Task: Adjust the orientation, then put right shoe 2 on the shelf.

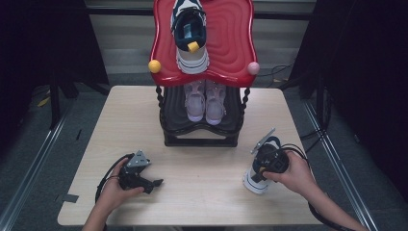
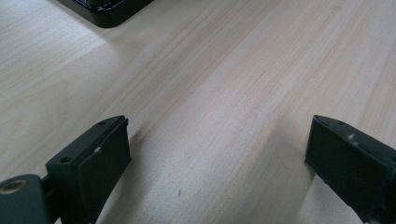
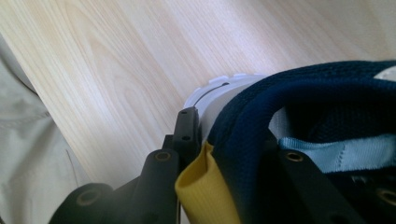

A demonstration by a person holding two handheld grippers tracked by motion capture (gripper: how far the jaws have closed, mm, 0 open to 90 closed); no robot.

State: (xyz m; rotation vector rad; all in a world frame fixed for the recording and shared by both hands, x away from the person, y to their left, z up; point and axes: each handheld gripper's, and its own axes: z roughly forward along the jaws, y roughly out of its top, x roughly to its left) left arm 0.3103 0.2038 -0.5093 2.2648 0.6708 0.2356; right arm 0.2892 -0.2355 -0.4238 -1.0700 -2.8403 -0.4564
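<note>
Two jaws of the right gripper (image 3: 224, 135) clamp the padded heel collar of the navy sneaker (image 3: 322, 93), on the table (image 1: 202, 173). Left gripper (image 2: 219, 154): jaws apart, nothing between.

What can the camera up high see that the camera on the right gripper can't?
High view: a red rack shelf with a sneaker on top, a pink pair below, and the open left gripper. Right gripper view, close up: black fingers pinching a heel collar by its yellow tab, plus a light blue strip inside. Both: the navy shoe on the wooden table.
</note>
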